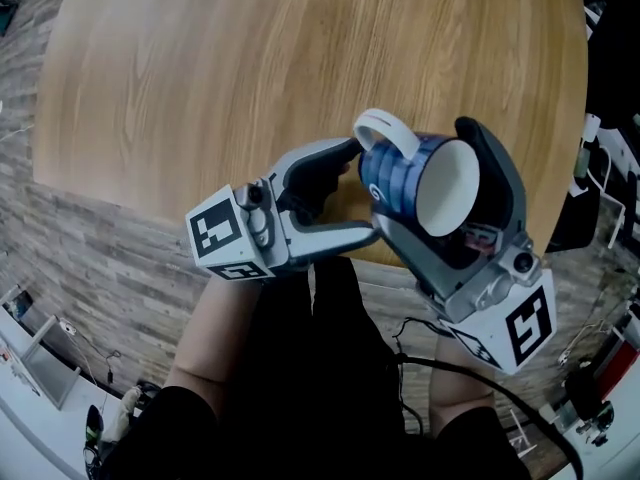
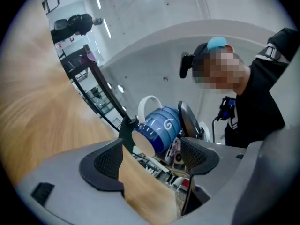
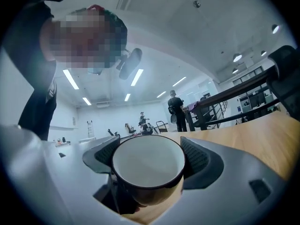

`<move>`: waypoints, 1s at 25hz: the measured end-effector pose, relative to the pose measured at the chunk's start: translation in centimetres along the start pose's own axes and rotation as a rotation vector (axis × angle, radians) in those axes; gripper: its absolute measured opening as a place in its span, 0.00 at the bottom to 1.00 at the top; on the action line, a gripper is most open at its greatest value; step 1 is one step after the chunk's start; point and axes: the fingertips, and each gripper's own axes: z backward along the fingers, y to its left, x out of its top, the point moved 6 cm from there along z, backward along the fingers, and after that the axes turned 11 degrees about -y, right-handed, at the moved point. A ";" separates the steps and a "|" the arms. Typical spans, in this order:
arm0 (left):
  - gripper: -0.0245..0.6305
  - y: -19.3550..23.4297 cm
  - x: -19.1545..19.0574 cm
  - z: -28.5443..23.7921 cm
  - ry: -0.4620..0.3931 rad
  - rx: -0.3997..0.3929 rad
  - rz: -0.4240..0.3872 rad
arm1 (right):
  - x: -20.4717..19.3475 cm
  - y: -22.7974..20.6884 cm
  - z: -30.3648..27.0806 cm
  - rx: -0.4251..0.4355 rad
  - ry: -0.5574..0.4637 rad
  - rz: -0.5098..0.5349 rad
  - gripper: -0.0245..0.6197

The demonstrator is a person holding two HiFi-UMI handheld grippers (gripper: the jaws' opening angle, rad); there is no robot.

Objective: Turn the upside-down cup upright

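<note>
Looking down in the head view, the right gripper [image 1: 425,183] is clamped across a blue ceramic cup with a white inside and a white loop handle [image 1: 398,173]. One jaw lies along each side of the cup's body. The cup lies on its side in that grip, over the near edge of the round wooden worktop [image 1: 250,68]. Its open mouth is turned back toward the right gripper's own body and its handle sticks out on the far side. The left gripper [image 1: 356,192] comes in from the other side with its jaws spread wide and its tips just beside the cup's base. Nothing sits between its pads.

In the left gripper view, the two dark pads [image 2: 105,162] stand well apart, with only worktop showing in the gap. The cup [image 2: 161,125] hangs ahead of and above the left gripper's tips. It is tilted, rim toward the camera, and pinched between the right gripper's jaws.

In the right gripper view, the cup's white mouth [image 3: 147,165] faces straight back along the jaws and fills the space between the pads, which press on its sides. Beyond the gripper a standing person [image 3: 177,109] shows far off.
</note>
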 end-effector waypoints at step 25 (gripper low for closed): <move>0.56 -0.2 -2.1 -3.0 0.535 -0.267 -0.583 | -2.8 1.1 0.1 0.290 0.179 0.017 0.65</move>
